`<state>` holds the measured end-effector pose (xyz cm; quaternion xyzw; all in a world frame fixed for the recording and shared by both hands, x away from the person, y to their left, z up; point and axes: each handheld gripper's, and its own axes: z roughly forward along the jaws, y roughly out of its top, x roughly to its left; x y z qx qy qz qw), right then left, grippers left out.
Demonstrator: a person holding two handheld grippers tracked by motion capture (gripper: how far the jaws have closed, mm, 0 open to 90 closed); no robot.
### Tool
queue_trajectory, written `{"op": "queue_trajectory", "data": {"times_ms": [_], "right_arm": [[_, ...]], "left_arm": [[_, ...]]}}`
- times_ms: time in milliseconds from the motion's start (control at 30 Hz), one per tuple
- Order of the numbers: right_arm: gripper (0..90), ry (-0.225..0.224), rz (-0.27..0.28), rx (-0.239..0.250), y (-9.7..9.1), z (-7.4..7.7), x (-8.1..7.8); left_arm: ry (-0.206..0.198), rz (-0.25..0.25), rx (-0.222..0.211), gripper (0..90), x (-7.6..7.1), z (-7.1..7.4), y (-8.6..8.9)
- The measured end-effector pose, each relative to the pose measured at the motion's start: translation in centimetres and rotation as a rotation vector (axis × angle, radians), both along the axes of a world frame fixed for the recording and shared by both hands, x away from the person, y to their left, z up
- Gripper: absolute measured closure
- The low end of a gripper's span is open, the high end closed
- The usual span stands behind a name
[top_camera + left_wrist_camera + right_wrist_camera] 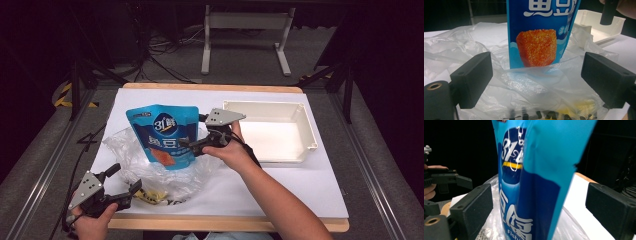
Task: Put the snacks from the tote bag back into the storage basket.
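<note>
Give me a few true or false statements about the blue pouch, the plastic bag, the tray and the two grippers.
1. The blue pouch stands upright in the clear plastic bag. True.
2. The white tray holds the pouch. False: nothing lies in the tray.
3. The left gripper is clamped shut on the pouch. False: its jaws are spread, near the bag's front edge.
4. The right gripper is at the pouch's side, jaws apart. True.
</note>
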<state>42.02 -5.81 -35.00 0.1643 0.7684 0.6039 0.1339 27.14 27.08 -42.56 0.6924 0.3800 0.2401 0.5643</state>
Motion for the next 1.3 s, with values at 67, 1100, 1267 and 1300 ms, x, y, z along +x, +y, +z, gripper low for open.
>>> {"op": "queue_trajectory", "data": {"times_ms": [67, 1100, 1267, 1300], "right_arm": [[8.1, 0.004, 0.004, 0.001, 0.2, -0.2, 0.1], [14.9, -0.046, 0.028, -0.046, 3.6, -4.4, 0.1], [25.8, -0.062, 0.043, -0.117, 3.7, -4.8, 0.2], [29.7, -0.057, 0.063, -0.126, 3.7, -4.9, 0.3]], "left_arm": [[-0.004, 0.001, -0.007, 11.1, 0.1, 0.0, -0.1], [0.008, -0.009, -0.007, 11.0, 0.4, 0.0, -0.1], [0.006, -0.008, -0.001, 11.0, 0.4, 0.0, -0.1], [0.000, -0.006, -0.009, 11.0, 0.5, -0.1, -0.2]]}}
